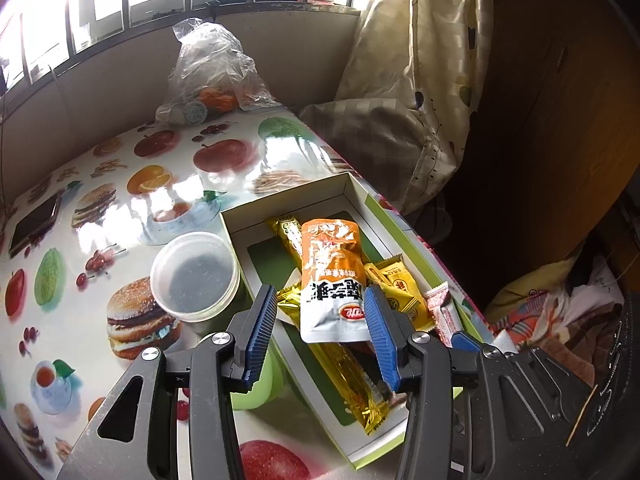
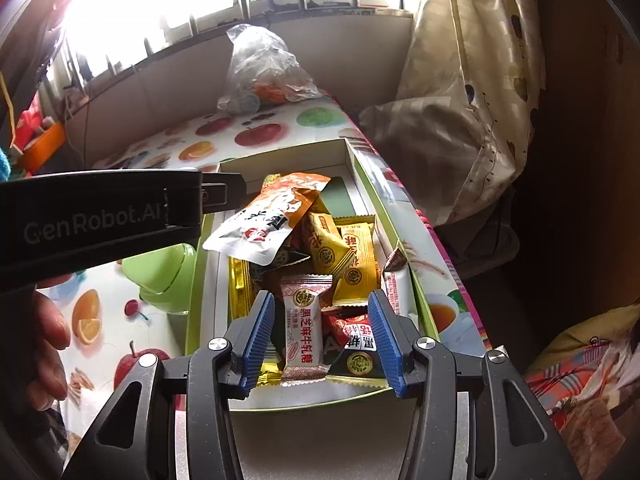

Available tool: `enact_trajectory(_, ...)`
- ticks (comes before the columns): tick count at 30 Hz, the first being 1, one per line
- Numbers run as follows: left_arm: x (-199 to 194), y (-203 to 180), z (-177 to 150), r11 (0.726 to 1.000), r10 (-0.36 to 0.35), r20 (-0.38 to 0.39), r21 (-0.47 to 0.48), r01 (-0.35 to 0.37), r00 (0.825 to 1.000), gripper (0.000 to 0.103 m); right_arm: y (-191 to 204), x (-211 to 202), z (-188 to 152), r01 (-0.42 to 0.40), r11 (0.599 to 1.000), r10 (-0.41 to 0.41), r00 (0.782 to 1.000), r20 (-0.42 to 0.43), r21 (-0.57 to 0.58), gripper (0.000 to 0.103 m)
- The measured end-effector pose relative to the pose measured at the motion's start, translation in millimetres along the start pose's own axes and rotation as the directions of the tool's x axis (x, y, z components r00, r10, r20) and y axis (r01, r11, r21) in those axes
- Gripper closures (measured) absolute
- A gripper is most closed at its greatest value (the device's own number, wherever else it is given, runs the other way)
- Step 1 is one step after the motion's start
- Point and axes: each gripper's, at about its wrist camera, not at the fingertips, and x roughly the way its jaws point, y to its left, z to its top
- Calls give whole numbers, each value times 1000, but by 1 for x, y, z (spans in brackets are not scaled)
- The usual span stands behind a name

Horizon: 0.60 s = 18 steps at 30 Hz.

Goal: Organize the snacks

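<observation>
An open white and green box (image 1: 280, 196) on the table holds the snacks. On top of them lies an orange and white pouch (image 1: 332, 276), over a long golden packet (image 1: 352, 384) and yellow candies (image 1: 400, 284). My left gripper (image 1: 320, 332) stands open astride the pouch's near end; its left pad is clear of the pouch. In the right wrist view the pouch (image 2: 264, 216) rests on the pile in the box (image 2: 280, 152). My right gripper (image 2: 320, 336) is open above a pink and white candy (image 2: 302, 332) and a black one (image 2: 360, 356), gripping neither.
A clear lidded tub (image 1: 196, 276) and a green cup (image 2: 164, 268) stand left of the box. A phone (image 1: 36, 224) lies far left and a plastic bag (image 1: 216, 76) sits at the back. The table edge runs just right of the box. A hand (image 2: 52, 328) holds the left gripper's body (image 2: 100, 216).
</observation>
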Motion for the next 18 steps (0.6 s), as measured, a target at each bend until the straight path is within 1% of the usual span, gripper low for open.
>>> enact_trajectory(4, -21, 4, -13, 1000, 16, 45, 6, -17, 999, 56, 4, -13, -7, 13, 1000, -13, 1000, 18, 12, 55)
enact_trajectory(7, -33, 8, -29, 1000, 15, 58, 0, -15, 998, 56, 8, -22, -14, 27, 1000, -28, 999, 23, 15, 54)
enact_trajectory(10, -40, 12, -48, 1000, 25, 58, -2, -25, 998, 56, 14, -28, -22, 49, 999, -49, 999, 21, 7, 54)
enact_trajectory(15, -49, 16, -76, 998, 64, 68, 14, -65, 996, 56, 21, -40, -38, 54, 999, -54, 998, 35, 4, 54)
enact_trajectory(18, -52, 17, -91, 998, 60, 67, 21, -62, 996, 56, 23, -45, -48, 58, 998, -58, 998, 40, 6, 54)
